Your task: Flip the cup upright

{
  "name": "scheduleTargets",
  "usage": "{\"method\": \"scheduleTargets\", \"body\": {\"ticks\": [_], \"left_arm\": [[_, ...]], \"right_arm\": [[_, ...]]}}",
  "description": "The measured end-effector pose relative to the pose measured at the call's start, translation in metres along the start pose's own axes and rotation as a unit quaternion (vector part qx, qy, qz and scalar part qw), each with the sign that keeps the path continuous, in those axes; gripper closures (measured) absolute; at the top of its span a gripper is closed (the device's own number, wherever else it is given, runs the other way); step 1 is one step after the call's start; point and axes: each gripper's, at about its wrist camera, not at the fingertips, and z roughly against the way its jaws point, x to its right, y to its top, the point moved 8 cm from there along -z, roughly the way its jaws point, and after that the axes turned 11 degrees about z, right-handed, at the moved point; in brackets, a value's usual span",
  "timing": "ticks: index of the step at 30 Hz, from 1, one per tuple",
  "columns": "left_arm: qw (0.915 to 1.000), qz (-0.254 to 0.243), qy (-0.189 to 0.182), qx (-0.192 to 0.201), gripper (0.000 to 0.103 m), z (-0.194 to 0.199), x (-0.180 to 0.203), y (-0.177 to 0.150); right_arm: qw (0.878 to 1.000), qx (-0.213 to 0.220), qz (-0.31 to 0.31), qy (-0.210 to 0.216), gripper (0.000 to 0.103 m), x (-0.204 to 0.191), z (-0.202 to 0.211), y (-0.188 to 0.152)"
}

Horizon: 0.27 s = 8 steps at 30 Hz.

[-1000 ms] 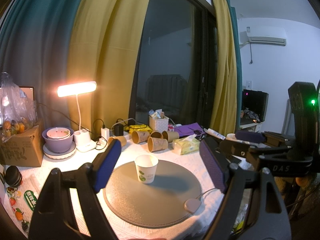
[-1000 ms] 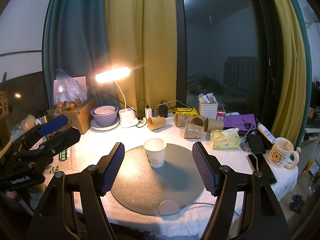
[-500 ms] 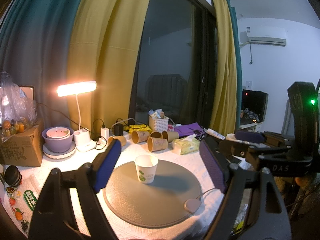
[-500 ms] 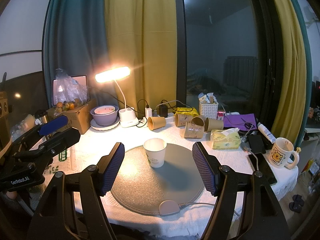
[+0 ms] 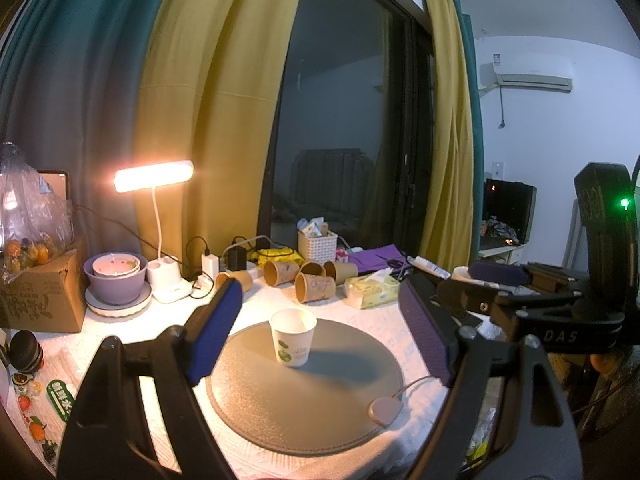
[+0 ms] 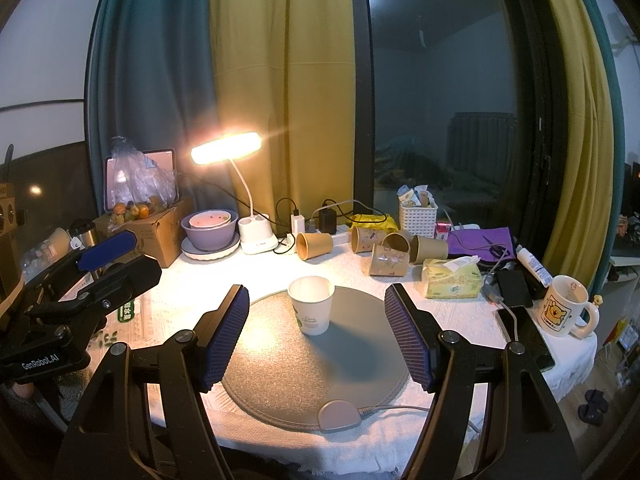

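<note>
Item: white paper cup (image 6: 311,309), green print on its side. It stood upright, mouth up, on the round grey mat (image 6: 360,360), toward the mat's far left part. Judged status: the flip looked complete; nothing appeared left but to draw the grippers away.

Right gripper (image 6: 316,336): jaws spread wide, holding nothing. The cup sat ahead of it, between the lines of the two blue pads and slightly beyond their tips, touching neither.

Left gripper (image 5: 320,332): likewise wide apart and empty. The cup (image 5: 293,337) stood between its pads, nearer the left one, apart from both.

Surroundings: the mat lay on a white cloth over the tabletop (image 6: 460,312). Several brown paper cups (image 6: 386,259) lay on their sides near the back, well apart from the white one. A tissue pack (image 6: 452,283), a lit desk lamp (image 6: 226,148) and a printed mug (image 6: 564,310) stood farther out
</note>
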Motion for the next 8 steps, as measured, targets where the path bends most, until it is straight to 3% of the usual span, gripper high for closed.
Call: {"method": "scheduleTargets", "body": {"ticks": [8], "left_arm": [[1.0, -0.002, -0.003, -0.004, 0.021, -0.0016, 0.0018, -0.0082]], "right_arm": [[1.0, -0.002, -0.002, 0.002, 0.03, -0.0011, -0.0013, -0.0006]]}}
